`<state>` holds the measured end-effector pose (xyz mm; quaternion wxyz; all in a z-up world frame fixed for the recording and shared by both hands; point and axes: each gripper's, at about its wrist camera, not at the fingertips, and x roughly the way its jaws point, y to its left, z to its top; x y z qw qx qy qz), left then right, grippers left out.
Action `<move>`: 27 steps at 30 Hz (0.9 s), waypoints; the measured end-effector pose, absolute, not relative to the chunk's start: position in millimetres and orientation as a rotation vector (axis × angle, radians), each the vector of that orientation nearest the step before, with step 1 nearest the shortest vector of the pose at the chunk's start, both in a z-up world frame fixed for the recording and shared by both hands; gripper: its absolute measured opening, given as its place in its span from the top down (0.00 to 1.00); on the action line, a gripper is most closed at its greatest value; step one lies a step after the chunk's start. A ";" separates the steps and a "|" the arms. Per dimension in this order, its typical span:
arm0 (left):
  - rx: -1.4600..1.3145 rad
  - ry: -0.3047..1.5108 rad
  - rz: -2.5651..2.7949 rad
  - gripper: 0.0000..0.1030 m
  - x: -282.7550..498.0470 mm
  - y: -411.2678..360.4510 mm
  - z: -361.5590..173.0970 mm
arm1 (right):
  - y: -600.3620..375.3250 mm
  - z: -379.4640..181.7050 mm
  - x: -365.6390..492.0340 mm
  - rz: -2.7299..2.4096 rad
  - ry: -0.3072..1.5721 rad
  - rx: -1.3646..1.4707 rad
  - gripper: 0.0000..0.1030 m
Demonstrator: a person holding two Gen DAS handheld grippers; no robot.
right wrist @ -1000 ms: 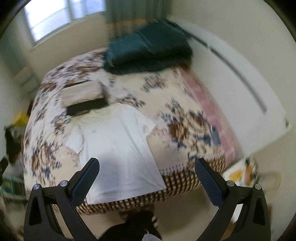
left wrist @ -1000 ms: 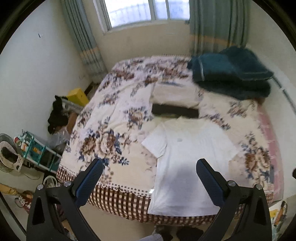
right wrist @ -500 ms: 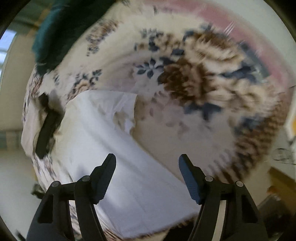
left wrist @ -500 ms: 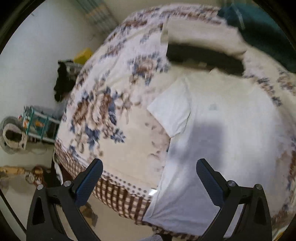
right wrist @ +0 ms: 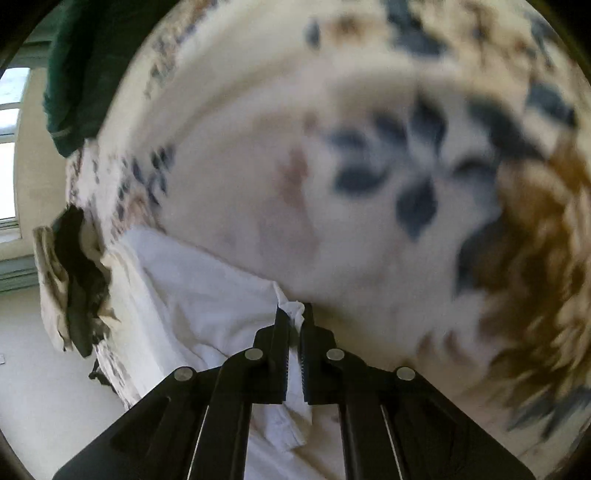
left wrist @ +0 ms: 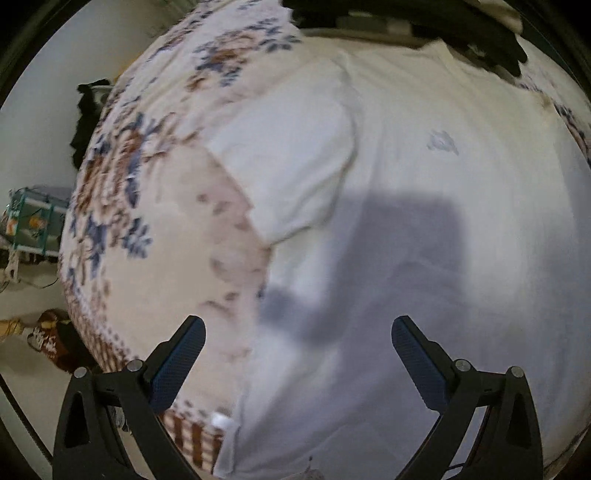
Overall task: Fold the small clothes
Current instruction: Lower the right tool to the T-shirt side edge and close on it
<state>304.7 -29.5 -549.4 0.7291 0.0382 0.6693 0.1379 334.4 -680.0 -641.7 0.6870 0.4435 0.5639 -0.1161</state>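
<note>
A: Where is the white T-shirt (left wrist: 424, 177) lying?

B: Spread flat on the floral bedspread (left wrist: 147, 192), hem toward the near edge of the bed, collar at the far end by a dark folded garment (left wrist: 406, 22). Its short sleeve (left wrist: 288, 166) on the left sticks out over the flowers, cuff edge clean and unfolded.

A: And the left hand-held gripper (left wrist: 297, 332)?

B: Fingers wide apart, hovering above the shirt's left side seam. The left finger sits over bare bedspread, the right one over the cloth. Nothing between them. A grey shadow falls on the shirt body just beyond.

A: The right hand-held gripper (right wrist: 294, 314)?

B: Fingers brought together, clamped on a bunched bit of white cloth at the T-shirt's edge (right wrist: 207, 295); the pinched tip pokes out just past the fingertips. I cannot tell for certain which part of the shirt that edge is.

A: Room to move?

B: To the right of that grip the bedspread (right wrist: 369, 221) lies open. Far left in the right wrist view are a folded beige and dark stack (right wrist: 70, 280) and a dark green blanket (right wrist: 88, 66). Off the bed's left side, the floor holds a teal rack (left wrist: 33, 221) and dark clothes (left wrist: 88, 122).
</note>
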 end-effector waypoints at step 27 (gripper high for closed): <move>-0.015 1.496 0.332 0.00 290.0 24.1 -566.4 | -613.5 -653.4 289.2 -0.514 0.864 1.535 0.93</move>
